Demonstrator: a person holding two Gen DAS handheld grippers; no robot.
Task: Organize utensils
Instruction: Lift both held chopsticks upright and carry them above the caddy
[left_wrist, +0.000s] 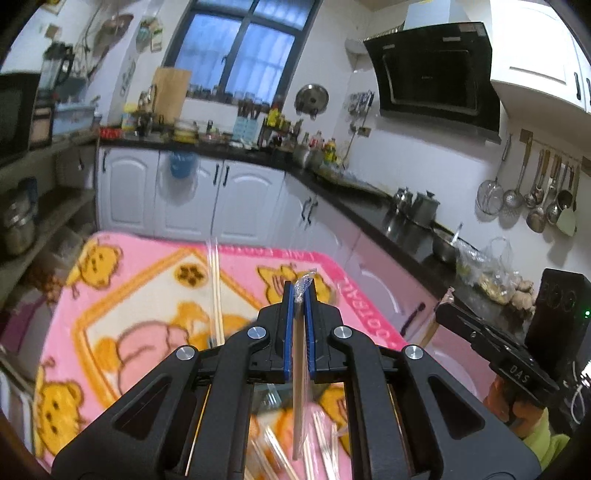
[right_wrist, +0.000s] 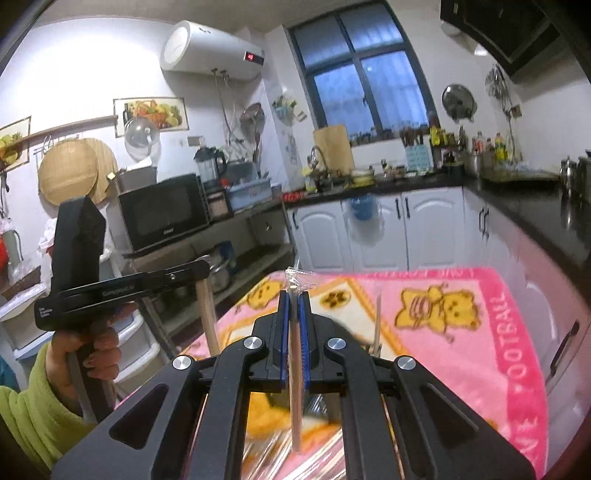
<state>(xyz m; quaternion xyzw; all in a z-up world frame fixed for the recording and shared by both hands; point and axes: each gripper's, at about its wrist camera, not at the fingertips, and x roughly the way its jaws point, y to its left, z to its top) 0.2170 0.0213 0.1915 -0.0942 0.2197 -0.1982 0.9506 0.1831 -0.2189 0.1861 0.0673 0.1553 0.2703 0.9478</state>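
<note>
My left gripper (left_wrist: 301, 290) is shut on a plastic-wrapped chopstick pair (left_wrist: 298, 391) that hangs down between its blue pads, above the pink bear blanket (left_wrist: 147, 295). My right gripper (right_wrist: 294, 295) is likewise shut on a wrapped chopstick pair (right_wrist: 295, 387) hanging below it. Each gripper shows in the other's view: the right one (left_wrist: 441, 310) at the right, the left one (right_wrist: 205, 267) at the left, held by a hand with a green sleeve (right_wrist: 33, 410). Several loose wrapped chopsticks (left_wrist: 273, 454) lie blurred on the blanket below. Upright sticks (left_wrist: 216, 295) stand behind my left gripper; what holds them is hidden.
A black countertop (left_wrist: 369, 214) with pots and bottles runs along the right over white cabinets (left_wrist: 184, 199). A shelf with a microwave (right_wrist: 162, 214) stands to the left of the table. Ladles (left_wrist: 539, 195) hang on the right wall. A black box (left_wrist: 557, 317) stands nearby.
</note>
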